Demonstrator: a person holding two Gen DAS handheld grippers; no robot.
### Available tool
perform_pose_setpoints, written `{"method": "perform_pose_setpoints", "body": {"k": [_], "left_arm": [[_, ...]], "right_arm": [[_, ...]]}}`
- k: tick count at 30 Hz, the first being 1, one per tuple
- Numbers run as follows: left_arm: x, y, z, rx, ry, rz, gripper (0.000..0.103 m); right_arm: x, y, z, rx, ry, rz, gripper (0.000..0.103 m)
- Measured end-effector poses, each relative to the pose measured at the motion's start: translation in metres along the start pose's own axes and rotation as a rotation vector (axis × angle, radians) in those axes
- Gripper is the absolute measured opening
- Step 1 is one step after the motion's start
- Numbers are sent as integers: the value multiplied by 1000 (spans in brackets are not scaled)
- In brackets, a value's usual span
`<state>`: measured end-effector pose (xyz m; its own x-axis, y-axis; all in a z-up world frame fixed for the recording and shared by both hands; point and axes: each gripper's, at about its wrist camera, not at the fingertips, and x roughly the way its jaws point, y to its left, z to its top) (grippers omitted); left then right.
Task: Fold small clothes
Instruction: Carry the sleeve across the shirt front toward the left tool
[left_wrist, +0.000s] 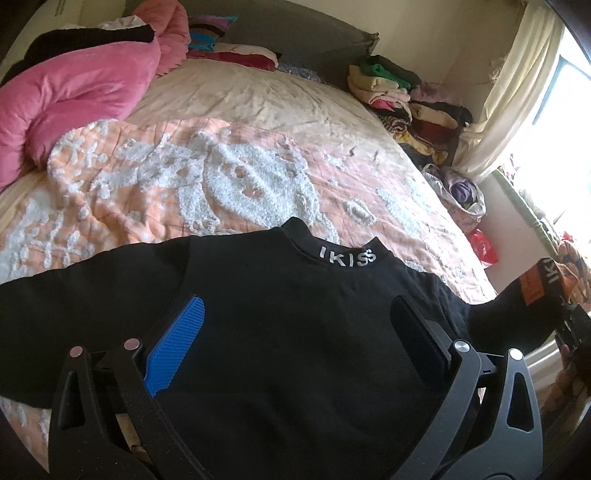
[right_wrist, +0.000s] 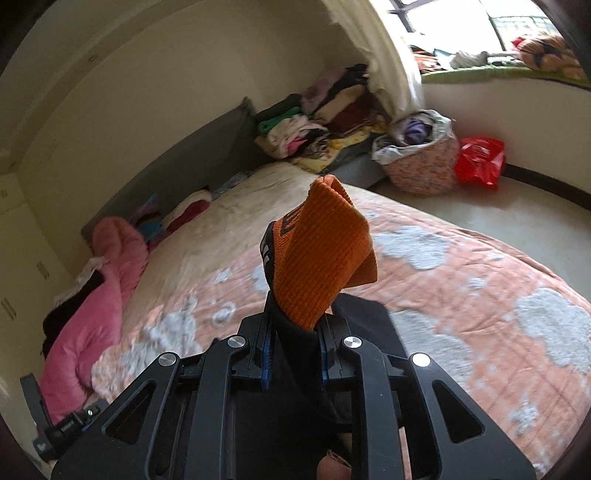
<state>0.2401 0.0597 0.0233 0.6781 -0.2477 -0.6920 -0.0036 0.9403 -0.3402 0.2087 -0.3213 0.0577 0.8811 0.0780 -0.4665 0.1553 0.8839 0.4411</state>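
A black sweater (left_wrist: 280, 317) with "IKISS" on its collar lies spread flat on the orange-and-white bedspread (left_wrist: 192, 184). My left gripper (left_wrist: 299, 328) hovers just over its chest with its jaws wide open and empty. My right gripper (right_wrist: 295, 332) is shut on the sweater's right sleeve and holds it lifted above the bed; the orange cuff (right_wrist: 325, 251) sticks up past the fingers. In the left wrist view that cuff (left_wrist: 543, 284) and the right gripper show at the far right edge.
A pink quilt (left_wrist: 74, 96) lies at the bed's far left. Stacks of folded clothes (left_wrist: 399, 96) sit at the bed's far right corner. A fabric basket (right_wrist: 421, 162) and a red bag (right_wrist: 478, 160) stand on the floor by the curtain.
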Motion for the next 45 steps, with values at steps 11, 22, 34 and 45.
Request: {"method": "perform_pose_setpoints", "body": {"k": [11, 22, 34, 45], "left_arm": [[-4, 23, 2, -87, 26, -74, 95], [3, 47, -6, -198, 78, -189, 95], [25, 59, -17, -306, 148, -315, 95], [40, 62, -26, -334, 184, -345, 95]], "right_arm": [[29, 77, -42, -124, 91, 79, 17], [64, 134, -94, -249, 195, 142, 18], [92, 170, -148, -369, 318, 183, 28], [65, 175, -171, -431, 403, 304, 55]]}}
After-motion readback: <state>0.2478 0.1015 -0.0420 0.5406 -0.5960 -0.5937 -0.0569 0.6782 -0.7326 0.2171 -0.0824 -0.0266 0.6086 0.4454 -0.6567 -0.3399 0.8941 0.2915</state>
